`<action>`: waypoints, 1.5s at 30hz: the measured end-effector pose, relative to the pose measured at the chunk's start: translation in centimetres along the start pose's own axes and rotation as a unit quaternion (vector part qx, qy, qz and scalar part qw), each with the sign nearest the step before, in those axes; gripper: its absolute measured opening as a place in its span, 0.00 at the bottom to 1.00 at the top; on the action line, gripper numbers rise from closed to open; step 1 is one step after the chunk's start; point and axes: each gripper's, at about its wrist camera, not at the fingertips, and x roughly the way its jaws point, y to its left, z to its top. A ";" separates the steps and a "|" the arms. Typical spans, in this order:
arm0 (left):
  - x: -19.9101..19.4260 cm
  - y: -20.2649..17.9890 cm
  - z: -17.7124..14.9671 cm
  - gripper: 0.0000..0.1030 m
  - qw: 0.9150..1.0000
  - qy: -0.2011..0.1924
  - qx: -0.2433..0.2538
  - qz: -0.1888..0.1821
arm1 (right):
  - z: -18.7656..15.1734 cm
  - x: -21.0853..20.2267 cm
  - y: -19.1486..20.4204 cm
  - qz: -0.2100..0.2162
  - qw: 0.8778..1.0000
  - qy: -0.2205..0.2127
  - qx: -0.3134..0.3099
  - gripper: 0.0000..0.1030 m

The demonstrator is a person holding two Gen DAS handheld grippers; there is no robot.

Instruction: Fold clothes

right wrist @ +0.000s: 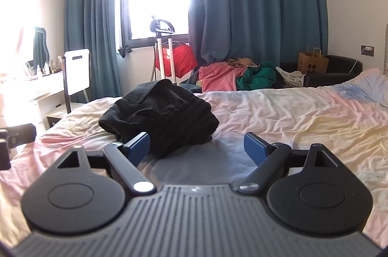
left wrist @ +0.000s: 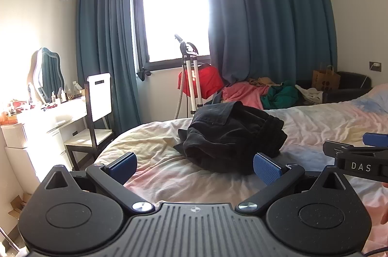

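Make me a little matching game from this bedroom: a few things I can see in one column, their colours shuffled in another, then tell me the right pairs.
Things:
1. bundled garment on the bed
2. curtains
3. cloth on the steamer stand
4. paper bag on the armchair

Colours:
A. brown
B. red
C. black
D. blue

Pairs: 1-C, 2-D, 3-B, 4-A.

Both the left gripper and the right gripper are open and hold nothing, with the black garment just ahead of them.
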 end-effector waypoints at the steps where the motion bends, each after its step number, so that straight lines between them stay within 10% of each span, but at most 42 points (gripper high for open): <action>1: 0.0 0.0 0.0 1.00 1.000 0.000 0.000 0.000 | 0.0 0.0 0.0 0.000 1.000 0.000 0.000 0.84; 25: 1.9 0.2 -1.5 1.00 1.000 -0.003 -0.012 0.004 | 0.2 -0.6 -0.2 0.011 0.999 -0.032 0.020 0.84; 35: 4.5 0.0 -3.6 1.00 0.999 0.013 -0.025 0.028 | 6.9 0.4 0.5 -0.002 0.996 -0.086 -0.012 0.84; 45: 7.6 -2.6 -6.0 0.99 0.998 0.039 0.043 0.027 | 3.0 1.4 -4.9 -0.007 0.997 -0.005 0.074 0.84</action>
